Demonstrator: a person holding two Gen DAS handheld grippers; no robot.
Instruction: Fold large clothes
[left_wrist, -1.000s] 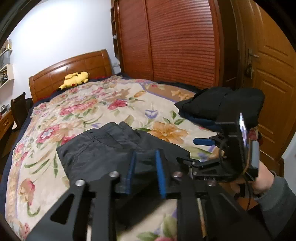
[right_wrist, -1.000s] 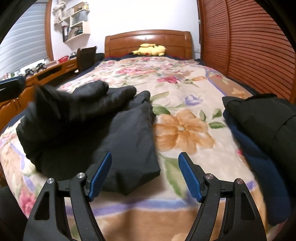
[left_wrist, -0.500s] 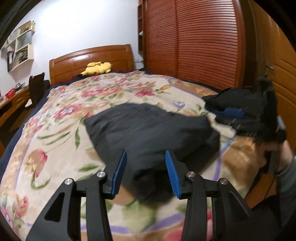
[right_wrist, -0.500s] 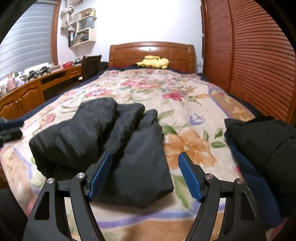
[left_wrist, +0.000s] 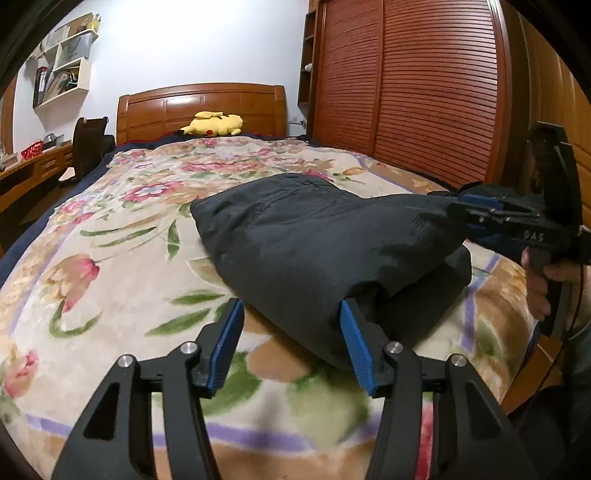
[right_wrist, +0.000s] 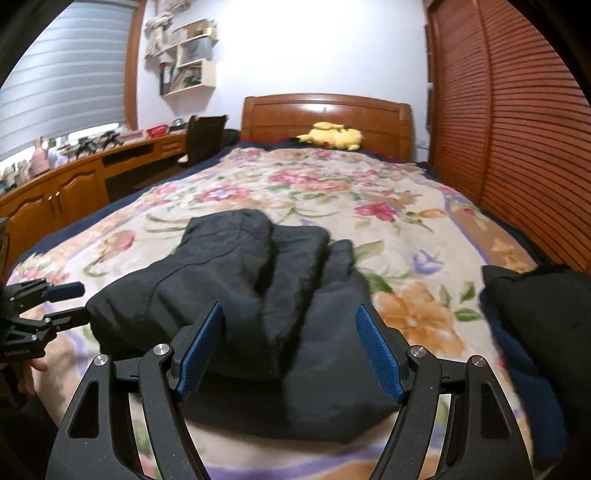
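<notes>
A dark grey garment (left_wrist: 321, 251) lies folded in a thick bundle on the floral blanket (left_wrist: 122, 280). My left gripper (left_wrist: 291, 343) is low at the bundle's near left end. Its jaws are opening, and the garment's edge lies just inside the right pad (left_wrist: 356, 347) without being pressed. My right gripper (right_wrist: 291, 354) stands open and wide over the near edge of the same garment (right_wrist: 258, 295), gripping nothing. In the left wrist view the right gripper (left_wrist: 458, 214) sits at the bundle's right end, held by a hand (left_wrist: 543, 284). In the right wrist view the left gripper (right_wrist: 81, 302) shows at far left.
A second pile of dark clothes (right_wrist: 535, 314) lies at the bed's right edge. A yellow plush toy (left_wrist: 214, 123) rests by the wooden headboard (left_wrist: 199, 103). A slatted wardrobe (left_wrist: 424, 92) lines the right side. A desk (right_wrist: 74, 181) and chair (right_wrist: 205, 136) stand on the left.
The left jaws have widened and come off the garment, and that gripper has dropped low toward the bundle's near end. The lifted fold has settled flat. The right gripper has drawn back a little.
</notes>
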